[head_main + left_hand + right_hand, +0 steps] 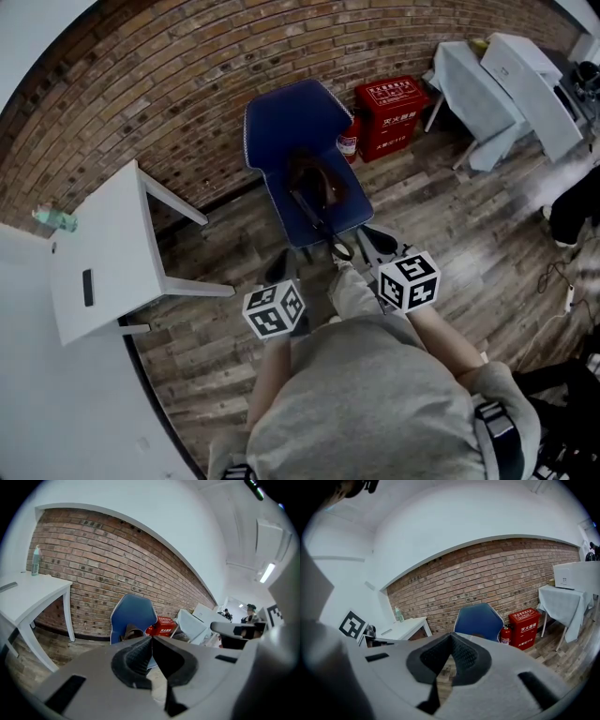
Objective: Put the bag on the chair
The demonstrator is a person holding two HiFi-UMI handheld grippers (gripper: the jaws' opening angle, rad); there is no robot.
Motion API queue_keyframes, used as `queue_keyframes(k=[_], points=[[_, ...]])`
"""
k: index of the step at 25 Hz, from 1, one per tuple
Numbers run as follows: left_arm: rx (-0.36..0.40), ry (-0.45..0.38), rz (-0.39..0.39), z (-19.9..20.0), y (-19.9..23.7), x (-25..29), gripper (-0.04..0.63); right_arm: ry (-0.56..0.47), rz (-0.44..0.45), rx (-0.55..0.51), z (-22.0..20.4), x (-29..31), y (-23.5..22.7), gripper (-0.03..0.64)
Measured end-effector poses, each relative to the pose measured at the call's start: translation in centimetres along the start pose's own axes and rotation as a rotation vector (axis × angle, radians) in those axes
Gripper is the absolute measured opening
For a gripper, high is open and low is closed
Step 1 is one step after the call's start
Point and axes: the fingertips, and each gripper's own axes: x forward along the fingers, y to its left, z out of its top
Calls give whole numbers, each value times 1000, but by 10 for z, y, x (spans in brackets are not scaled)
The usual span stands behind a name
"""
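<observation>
Where brick wall (141, 84) meets wood floor (450, 246), chair (291, 122) stands

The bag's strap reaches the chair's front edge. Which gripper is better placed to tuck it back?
Probably the right gripper: in the head view its shut jaws are beside the end of the strap at the blue chair front edge. The left gripper, also shut, is farther away.

Bag (316, 181): dark brown and slumped, lying on the chair's seat, ahead of the left gripper (279, 263) and the right gripper (376, 235) and touching neither.
Strap (317, 223): black, trailing from the bag to the seat's front edge, nearest the right gripper.
Chair (292, 120): blue and padded, standing upright, its seat facing both grippers, just beyond their tips.
</observation>
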Motion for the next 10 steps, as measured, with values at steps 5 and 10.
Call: queue_keyframes(k=[5, 10], points=[[-16, -2, 0, -2, 2, -2, 2, -1, 17, -14, 2, -2, 7, 3], [-38, -5, -4, -4, 0, -2, 2, -2, 25, -28, 4, -4, 8, 3]])
